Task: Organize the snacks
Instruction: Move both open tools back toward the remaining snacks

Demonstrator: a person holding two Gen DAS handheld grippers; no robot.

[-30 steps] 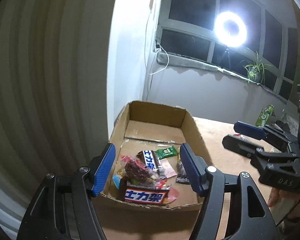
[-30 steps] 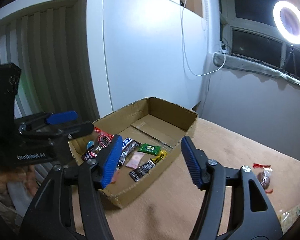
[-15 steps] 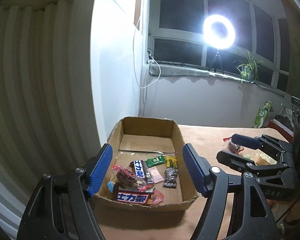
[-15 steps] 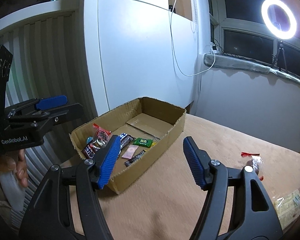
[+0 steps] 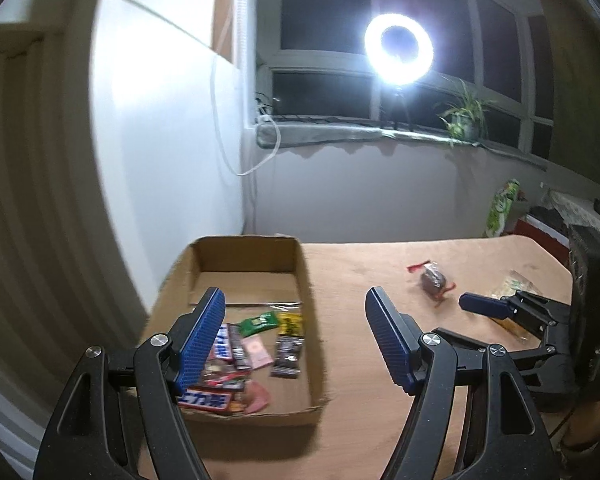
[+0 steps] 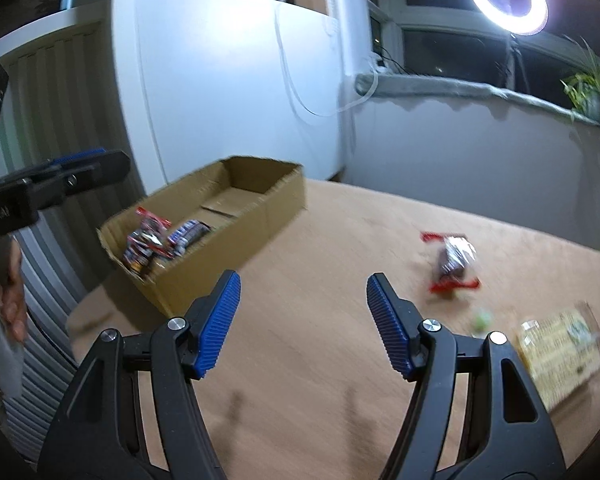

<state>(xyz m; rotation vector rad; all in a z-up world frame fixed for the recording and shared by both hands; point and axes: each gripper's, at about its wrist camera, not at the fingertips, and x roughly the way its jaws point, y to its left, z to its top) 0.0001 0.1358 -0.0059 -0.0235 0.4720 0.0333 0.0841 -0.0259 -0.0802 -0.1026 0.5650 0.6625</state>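
Note:
A shallow cardboard box (image 5: 306,312) (image 6: 236,248) stands at the table's left and holds several wrapped snacks (image 5: 256,346) (image 6: 156,236). A brown snack in a clear wrapper with red ends (image 5: 432,280) (image 6: 454,260) lies loose on the table. A yellow cracker packet (image 6: 560,346) (image 5: 510,290) lies further right. My left gripper (image 5: 296,332) is open and empty above the box's near right side. My right gripper (image 6: 304,312) is open and empty above bare table between box and loose snacks; it also shows in the left wrist view (image 5: 484,306).
The tan table (image 6: 340,360) stands against a white wall and cabinet. A small green thing (image 6: 482,318) lies near the cracker packet. A ring light (image 5: 398,48), a window sill and a potted plant (image 5: 464,120) are behind. A green bag (image 5: 502,208) stands beyond the table's far right.
Both grippers have pulled back and swung right, away from the box. The loose brown snack and cracker packet have come into fuller view. Both grippers stay open and empty.

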